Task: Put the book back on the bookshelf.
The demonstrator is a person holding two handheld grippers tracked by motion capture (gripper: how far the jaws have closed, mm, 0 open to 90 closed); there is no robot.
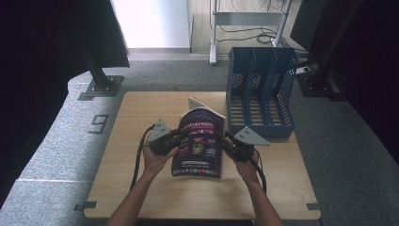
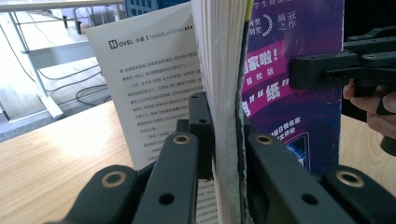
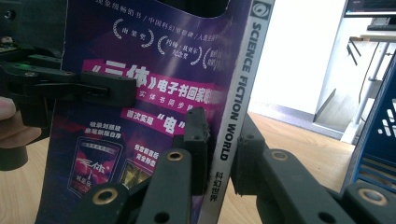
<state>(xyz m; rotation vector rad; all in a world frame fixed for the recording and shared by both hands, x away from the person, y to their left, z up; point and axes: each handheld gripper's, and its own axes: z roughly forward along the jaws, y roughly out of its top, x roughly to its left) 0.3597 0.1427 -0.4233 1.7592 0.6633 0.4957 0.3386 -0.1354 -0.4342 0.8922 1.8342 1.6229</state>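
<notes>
Jaws of both grippers are closed on a magazine [image 1: 199,143], which is held upright above the table [image 1: 141,188], tilted a little, just in front of the blue file rack [image 1: 261,89].

In the left gripper view, the left gripper [image 2: 224,154] is seen clamped across the open page edge: one jaw lies against the inner pages, the other against the purple cover, and the whole block of pages is pinched between them. A loose white printed page [image 2: 149,84] fans away from the block on that side. In the right gripper view, the right gripper [image 3: 219,140] is seen clamped across the spine, where "SCIENCE FICTION WORLD" is printed, one jaw on the front cover and one behind.

The magazine is judged to be light and soft-bound, so that it will sag or bow if it is held at one edge alone. Its glossy cover is likely to be slippery under the jaws, and the pages can be creased or torn by a hard pinch. The spine is judged the stiffest and safest place for a hold; the page edge gives a weaker grip, since single leaves can slide out. Support from both sides, as held now, is judged best for keeping it flat enough to be slotted into a compartment of the rack.
</notes>
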